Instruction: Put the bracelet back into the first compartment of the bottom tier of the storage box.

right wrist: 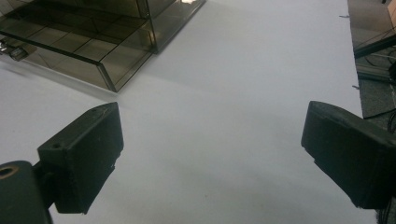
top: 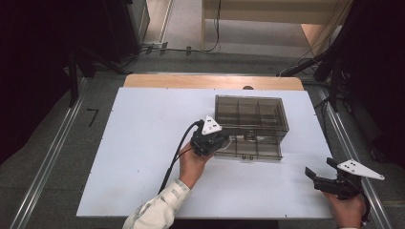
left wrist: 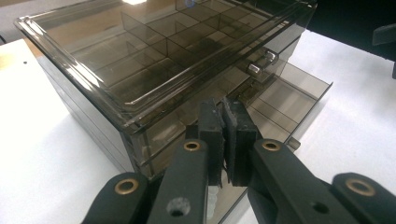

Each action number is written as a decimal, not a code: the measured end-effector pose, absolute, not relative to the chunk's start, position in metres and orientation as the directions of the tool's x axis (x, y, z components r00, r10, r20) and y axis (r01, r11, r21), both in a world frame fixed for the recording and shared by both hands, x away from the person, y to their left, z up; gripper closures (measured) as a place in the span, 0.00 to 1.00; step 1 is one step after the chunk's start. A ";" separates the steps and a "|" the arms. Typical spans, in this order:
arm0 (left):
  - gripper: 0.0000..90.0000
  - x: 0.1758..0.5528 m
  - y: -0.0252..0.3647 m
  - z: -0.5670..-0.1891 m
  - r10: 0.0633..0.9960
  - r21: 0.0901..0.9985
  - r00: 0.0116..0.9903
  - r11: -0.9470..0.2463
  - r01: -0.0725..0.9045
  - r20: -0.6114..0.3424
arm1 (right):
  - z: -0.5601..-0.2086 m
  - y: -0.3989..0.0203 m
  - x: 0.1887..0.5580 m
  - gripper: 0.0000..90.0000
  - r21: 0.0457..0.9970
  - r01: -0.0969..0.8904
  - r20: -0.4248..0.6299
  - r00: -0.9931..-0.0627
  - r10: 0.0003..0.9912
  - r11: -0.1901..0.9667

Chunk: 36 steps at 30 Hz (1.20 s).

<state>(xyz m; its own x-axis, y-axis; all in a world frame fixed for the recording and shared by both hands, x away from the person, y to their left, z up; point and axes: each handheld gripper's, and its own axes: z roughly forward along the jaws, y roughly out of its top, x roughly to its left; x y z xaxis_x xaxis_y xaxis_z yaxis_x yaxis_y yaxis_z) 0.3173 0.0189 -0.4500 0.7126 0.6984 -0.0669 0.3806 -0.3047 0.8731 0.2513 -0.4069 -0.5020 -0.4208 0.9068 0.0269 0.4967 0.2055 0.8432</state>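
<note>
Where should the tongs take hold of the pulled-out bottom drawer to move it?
Probably the drawer by its small knob on the front wall, approached from the person's side. The knob juts out clear of the smooth wall, so closing pads can pinch it; the box blocks the rear.

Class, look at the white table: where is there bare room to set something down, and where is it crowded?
Bare: the white table left of the left gripper, and between the open drawer and the right gripper. Crowded: around the smoky drawer box, where the left gripper works.
</note>
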 end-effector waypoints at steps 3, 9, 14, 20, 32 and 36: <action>0.98 0.317 0.018 -0.451 0.700 0.874 0.711 -0.305 0.379 -0.063 | -0.502 -0.407 0.251 0.05 0.843 0.498 0.028 -0.421 0.907 0.205; 0.97 0.318 0.016 -0.453 0.702 0.870 0.710 -0.316 0.379 -0.055 | -0.502 -0.407 0.251 0.05 0.843 0.497 0.028 -0.421 0.907 0.205; 0.83 0.318 0.015 -0.454 0.698 0.867 0.714 -0.321 0.380 -0.055 | -0.502 -0.407 0.251 0.05 0.843 0.497 0.028 -0.422 0.906 0.205; 0.58 0.314 0.014 -0.454 0.701 0.862 0.711 -0.330 0.385 -0.050 | -0.502 -0.407 0.251 0.05 0.842 0.497 0.027 -0.423 0.906 0.207; 0.35 0.300 0.016 -0.450 0.710 0.877 0.703 -0.317 0.362 -0.033 | -0.503 -0.407 0.252 0.05 0.840 0.500 0.027 -0.422 0.906 0.208; 0.24 0.298 0.018 -0.448 0.717 0.872 0.696 -0.319 0.371 -0.034 | -0.503 -0.407 0.252 0.05 0.840 0.502 0.028 -0.422 0.906 0.207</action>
